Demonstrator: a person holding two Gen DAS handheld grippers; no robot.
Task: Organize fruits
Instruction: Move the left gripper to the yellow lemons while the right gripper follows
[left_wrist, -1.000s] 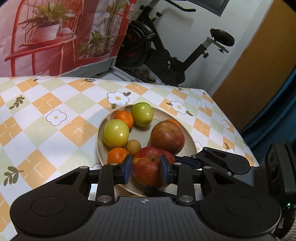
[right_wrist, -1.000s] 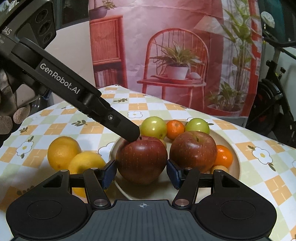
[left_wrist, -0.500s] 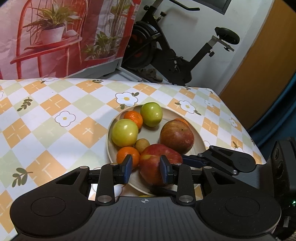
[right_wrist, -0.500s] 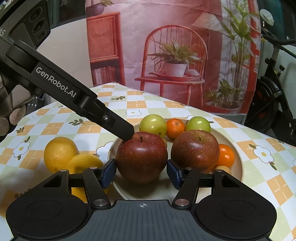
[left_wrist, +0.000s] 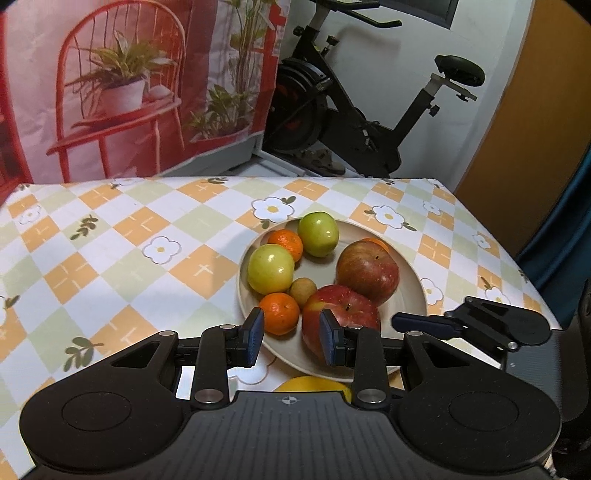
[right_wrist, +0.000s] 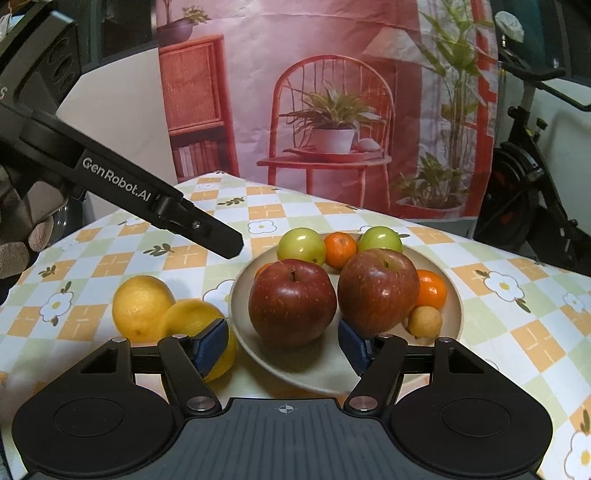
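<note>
Both grippers, left (left_wrist: 290, 341) and right (right_wrist: 283, 345), released, empty. Apples plated (right_wrist: 456, 295); lemons (right_wrist: 142, 306) outside. Next: grab nearest lemon.

Left wrist view, bottom centre: yellow fruit (left_wrist: 312, 384) mostly hidden behind gripper body. Right wrist view: front lemon (right_wrist: 195, 317) partly covered by left finger pad; plate (right_wrist: 452, 295) near rim hidden.

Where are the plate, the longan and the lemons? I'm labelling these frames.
plate (right_wrist: 452, 295): right wrist view, bare right rim.
longan (right_wrist: 424, 321): right wrist view, middle of skin.
lemons (right_wrist: 142, 308): right wrist view, middle of left lemon.
</note>
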